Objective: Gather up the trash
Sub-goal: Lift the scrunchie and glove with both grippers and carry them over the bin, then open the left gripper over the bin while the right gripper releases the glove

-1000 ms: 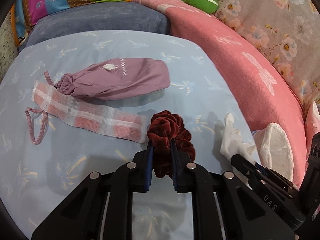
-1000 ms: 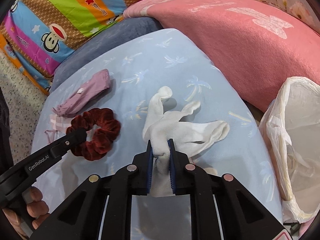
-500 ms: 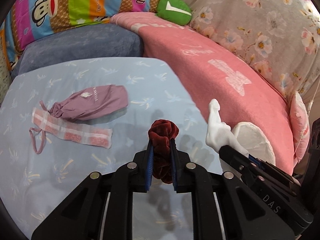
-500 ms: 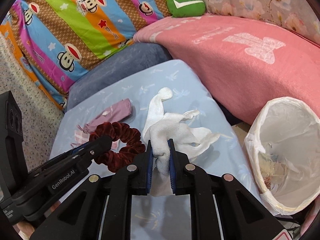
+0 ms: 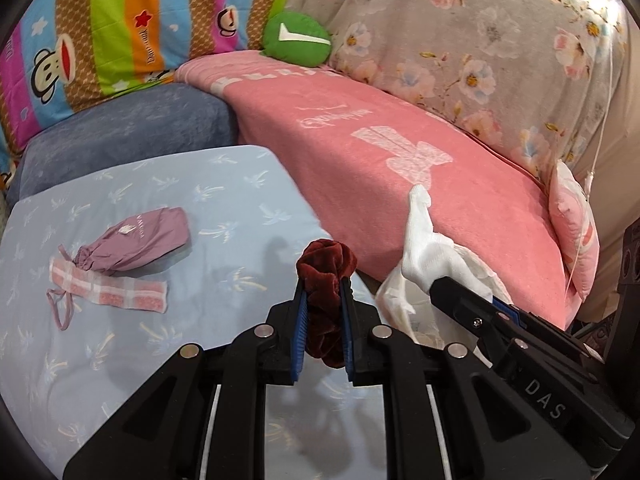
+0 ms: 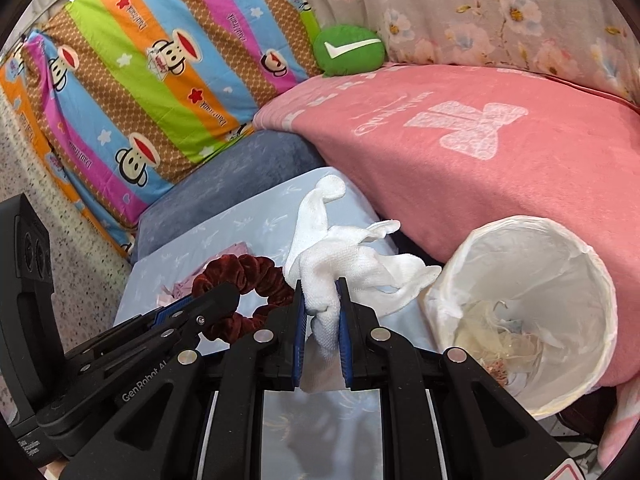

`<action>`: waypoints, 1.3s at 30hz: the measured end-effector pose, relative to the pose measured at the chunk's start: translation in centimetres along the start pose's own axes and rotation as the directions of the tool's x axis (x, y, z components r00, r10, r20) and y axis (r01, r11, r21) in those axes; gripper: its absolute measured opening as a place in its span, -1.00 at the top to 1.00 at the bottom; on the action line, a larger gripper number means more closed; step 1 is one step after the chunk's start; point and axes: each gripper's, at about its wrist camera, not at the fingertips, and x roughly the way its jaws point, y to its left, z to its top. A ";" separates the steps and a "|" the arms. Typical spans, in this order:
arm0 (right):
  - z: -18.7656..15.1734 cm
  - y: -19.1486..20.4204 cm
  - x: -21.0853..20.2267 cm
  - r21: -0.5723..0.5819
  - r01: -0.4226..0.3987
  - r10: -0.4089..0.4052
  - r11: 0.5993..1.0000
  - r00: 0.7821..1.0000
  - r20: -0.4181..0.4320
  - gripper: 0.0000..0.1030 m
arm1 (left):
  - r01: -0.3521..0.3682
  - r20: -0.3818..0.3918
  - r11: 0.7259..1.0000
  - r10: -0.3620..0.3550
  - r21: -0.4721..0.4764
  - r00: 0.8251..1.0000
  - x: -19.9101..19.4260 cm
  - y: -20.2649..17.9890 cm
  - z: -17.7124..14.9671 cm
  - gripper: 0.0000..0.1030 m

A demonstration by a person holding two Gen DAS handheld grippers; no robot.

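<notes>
The left gripper (image 5: 322, 312) is clamped on a maroon velvet scrunchie (image 5: 326, 276) above the blue sheet (image 5: 120, 360). The right gripper (image 6: 322, 312) pinches a white glove (image 6: 340, 256) beside the lined bin (image 6: 592, 280); its loose fingers may snag the rim.

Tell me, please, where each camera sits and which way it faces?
Left wrist: behind the left tool, facing the blue sheet; it grips a scrunchie; the right tool enters at right.
Right wrist: behind the right tool, gripping a white cloth, facing the bin.
Shared: scrunchie, cloth, pink blanket, green cushion.
</notes>
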 end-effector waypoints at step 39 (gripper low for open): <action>-0.1 -15.6 -8.8 0.242 0.133 -0.170 0.961 0.975 0.141 0.74 | 0.209 -0.057 0.944 -0.201 0.253 0.978 3.0 -16.1 0.8 0.65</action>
